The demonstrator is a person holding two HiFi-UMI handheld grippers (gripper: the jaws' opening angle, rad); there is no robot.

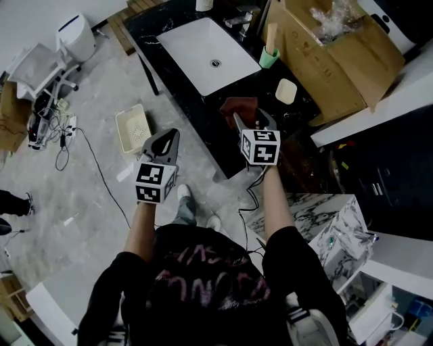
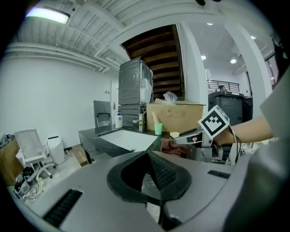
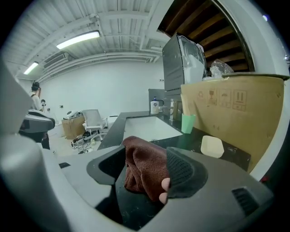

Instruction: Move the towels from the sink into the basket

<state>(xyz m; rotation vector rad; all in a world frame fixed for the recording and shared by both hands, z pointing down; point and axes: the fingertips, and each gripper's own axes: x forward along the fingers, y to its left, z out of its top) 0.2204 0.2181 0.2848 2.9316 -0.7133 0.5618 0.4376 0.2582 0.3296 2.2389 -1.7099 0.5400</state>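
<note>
A black counter with a white sink stands over a grey floor. A white basket sits on the floor. A box on the counter holds plastic. My right gripper gapes wide around the brown towel, seemingly on the counter. My left gripper is closed, empty.

Partly hidden behind right gripper, head view: brown towel. Cut off by picture edges there: cardboard box at top, bystander's leg at left. Too small to read: label on pump bottle.
</note>
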